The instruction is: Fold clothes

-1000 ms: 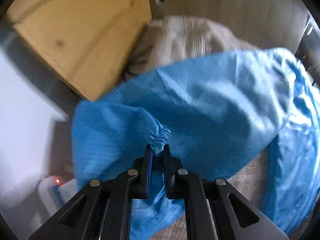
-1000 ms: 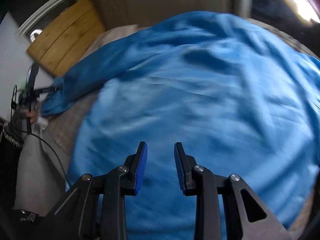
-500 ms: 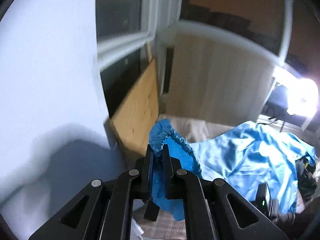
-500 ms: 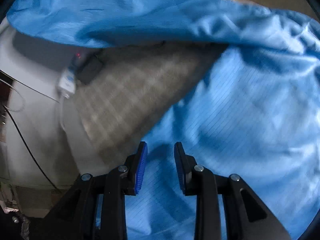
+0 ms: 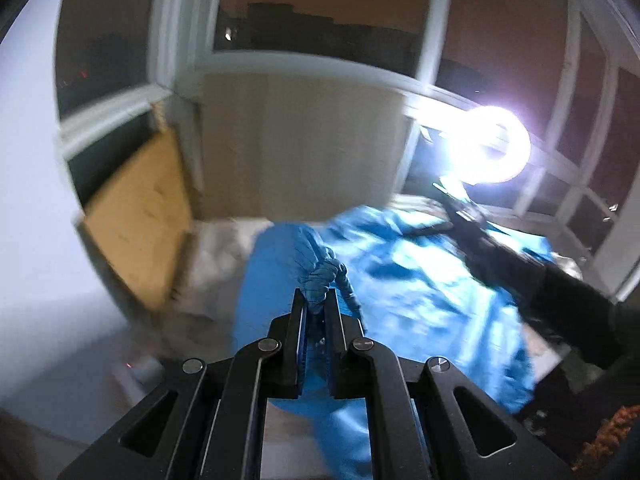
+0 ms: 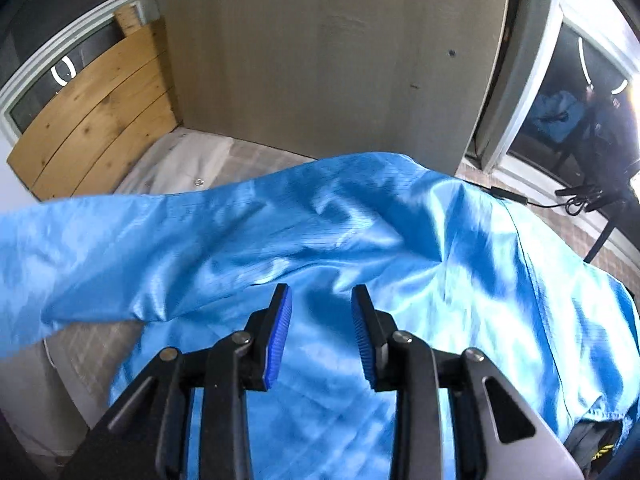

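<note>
A shiny blue garment (image 6: 360,240) lies spread over a checked cloth surface (image 6: 96,344). My left gripper (image 5: 314,305) is shut on the garment's gathered elastic cuff (image 5: 320,276) and holds it lifted, so the sleeve (image 6: 100,240) stretches out to the left in the right wrist view. My right gripper (image 6: 321,300) is open and empty, just above the body of the garment. The right gripper and its holder's dark arm (image 5: 520,272) also show over the garment in the left wrist view.
A wooden board (image 6: 92,108) leans at the far left by a window. A beige panel (image 6: 328,60) stands behind the surface. A bright ring lamp (image 5: 492,148) shines at the right. White bedding (image 6: 176,168) lies at the back. A black cable (image 6: 532,200) runs at the right.
My left gripper has kept hold of the cuff and swung right and down toward the garment. My right gripper has risen and tilted up from the garment's edge to over its middle, still open.
</note>
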The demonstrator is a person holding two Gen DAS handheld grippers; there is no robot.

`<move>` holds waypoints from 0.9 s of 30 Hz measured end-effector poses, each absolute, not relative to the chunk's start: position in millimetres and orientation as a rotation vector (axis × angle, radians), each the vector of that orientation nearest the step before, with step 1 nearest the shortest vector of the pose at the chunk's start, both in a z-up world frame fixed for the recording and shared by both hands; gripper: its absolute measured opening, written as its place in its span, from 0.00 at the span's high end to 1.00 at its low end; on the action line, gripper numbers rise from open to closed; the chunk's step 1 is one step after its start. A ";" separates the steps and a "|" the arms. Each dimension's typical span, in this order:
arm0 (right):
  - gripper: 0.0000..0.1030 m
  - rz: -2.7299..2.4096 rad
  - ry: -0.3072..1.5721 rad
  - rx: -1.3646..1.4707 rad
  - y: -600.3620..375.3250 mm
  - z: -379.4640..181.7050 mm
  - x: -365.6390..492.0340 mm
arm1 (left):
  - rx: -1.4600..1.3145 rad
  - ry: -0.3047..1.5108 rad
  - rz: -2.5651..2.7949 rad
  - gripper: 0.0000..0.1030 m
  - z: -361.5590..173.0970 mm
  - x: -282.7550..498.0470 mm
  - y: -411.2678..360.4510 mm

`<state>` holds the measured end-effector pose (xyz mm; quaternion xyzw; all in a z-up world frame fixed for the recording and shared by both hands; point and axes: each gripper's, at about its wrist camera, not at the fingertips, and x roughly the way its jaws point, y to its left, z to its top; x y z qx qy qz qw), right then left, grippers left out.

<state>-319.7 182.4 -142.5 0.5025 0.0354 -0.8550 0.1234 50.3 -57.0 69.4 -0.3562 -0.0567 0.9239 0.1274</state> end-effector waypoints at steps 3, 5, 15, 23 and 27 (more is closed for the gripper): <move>0.70 -2.458 0.114 1.500 195.3 -157.5 -331.4 | -1.083 -0.181 2.623 0.94 46.0 80.7 -4.4; 0.70 -2.430 0.116 1.522 203.9 -167.8 -335.7 | -1.162 -0.261 2.564 0.94 21.2 97.2 20.6; 0.56 -2.177 -0.185 1.572 186.5 -195.2 -392.0 | -1.722 -0.524 2.382 0.94 -142.0 174.5 75.4; 0.56 -2.256 -0.113 1.652 167.3 -222.4 -411.8 | -1.686 -0.555 2.454 0.94 -138.4 184.3 64.2; 0.56 -2.223 -0.189 1.678 160.8 -239.9 -430.0 | -1.684 -0.579 2.474 0.94 -133.1 184.7 52.0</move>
